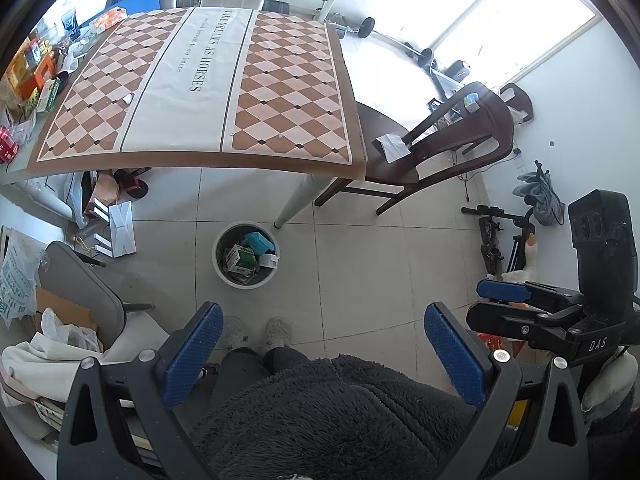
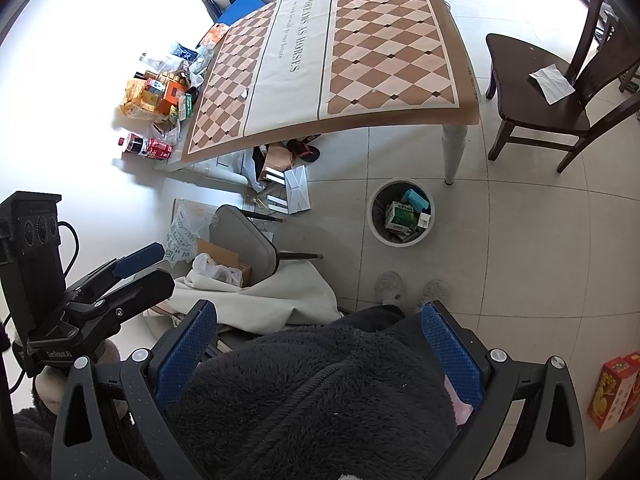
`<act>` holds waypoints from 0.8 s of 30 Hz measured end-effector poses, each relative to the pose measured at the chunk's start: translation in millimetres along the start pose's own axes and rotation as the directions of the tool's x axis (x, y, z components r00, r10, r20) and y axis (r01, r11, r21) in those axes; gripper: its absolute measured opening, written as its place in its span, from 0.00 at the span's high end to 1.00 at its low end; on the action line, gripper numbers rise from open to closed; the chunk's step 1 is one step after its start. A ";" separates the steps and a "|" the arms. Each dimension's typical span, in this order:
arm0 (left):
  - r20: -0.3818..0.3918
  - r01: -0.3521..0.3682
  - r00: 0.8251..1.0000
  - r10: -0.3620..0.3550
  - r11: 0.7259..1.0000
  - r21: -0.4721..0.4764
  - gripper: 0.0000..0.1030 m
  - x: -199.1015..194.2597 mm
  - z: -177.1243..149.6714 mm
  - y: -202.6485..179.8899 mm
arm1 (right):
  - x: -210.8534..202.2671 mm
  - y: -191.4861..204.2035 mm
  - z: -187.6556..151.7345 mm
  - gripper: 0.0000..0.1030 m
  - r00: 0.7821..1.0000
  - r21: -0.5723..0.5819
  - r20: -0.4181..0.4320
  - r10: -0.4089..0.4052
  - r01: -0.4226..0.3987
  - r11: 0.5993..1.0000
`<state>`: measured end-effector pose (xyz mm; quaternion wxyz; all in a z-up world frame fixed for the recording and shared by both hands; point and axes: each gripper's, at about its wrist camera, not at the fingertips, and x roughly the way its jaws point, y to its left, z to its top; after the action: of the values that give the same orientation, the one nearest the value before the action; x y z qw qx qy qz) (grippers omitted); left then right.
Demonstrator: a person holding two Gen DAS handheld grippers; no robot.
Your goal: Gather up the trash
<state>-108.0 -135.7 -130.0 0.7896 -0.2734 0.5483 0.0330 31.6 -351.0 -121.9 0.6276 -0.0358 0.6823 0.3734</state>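
Note:
A white round trash bin [image 1: 219, 270] stands on the floor by the table leg, holding green, teal and white boxes; it also shows in the right wrist view [image 2: 374, 228]. My left gripper [image 1: 322, 354] is open and empty, held high above the floor near the person's body. My right gripper [image 2: 320, 350] is open and empty too; in the left wrist view it shows at the right [image 1: 508, 300]. A small white scrap [image 1: 127, 99] lies on the checkered tablecloth [image 1: 280, 80]. A white paper [image 1: 392, 146] lies on the dark wooden chair [image 1: 400, 168].
Snack boxes, bags and a red bottle [image 2: 146, 147] crowd the table's left end. A grey chair [image 2: 244, 236], a cardboard box, plastic bags and a cloth sit at the left on the floor. Red-yellow cartons [image 2: 614, 390] stand at the right. Weights and a bench stand behind.

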 end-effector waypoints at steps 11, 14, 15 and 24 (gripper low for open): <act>-0.003 0.005 1.000 -0.005 1.000 -0.004 0.00 1.7 -2.9 4.1 | 0.2 -0.4 -1.1 0.00 1.000 0.004 0.000 -0.007 0.007 1.000; -0.003 0.006 1.000 -0.006 1.000 -0.004 0.00 1.8 -2.8 4.1 | -0.4 -2.0 -0.6 0.00 1.000 0.007 -0.001 -0.006 0.006 1.000; -0.003 0.005 1.000 -0.005 1.000 -0.005 0.00 1.8 -2.7 4.0 | -0.5 -2.1 -0.4 0.00 1.000 0.006 -0.001 -0.006 0.006 1.000; -0.001 0.006 1.000 -0.006 1.000 -0.006 0.00 2.2 -2.6 4.0 | -1.4 -5.1 0.0 0.00 1.000 0.006 0.000 -0.008 0.008 1.000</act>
<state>-110.8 -134.1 -134.2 0.7884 -0.2776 0.5480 0.0323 34.6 -355.3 -123.0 0.6290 -0.0365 0.6835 0.3687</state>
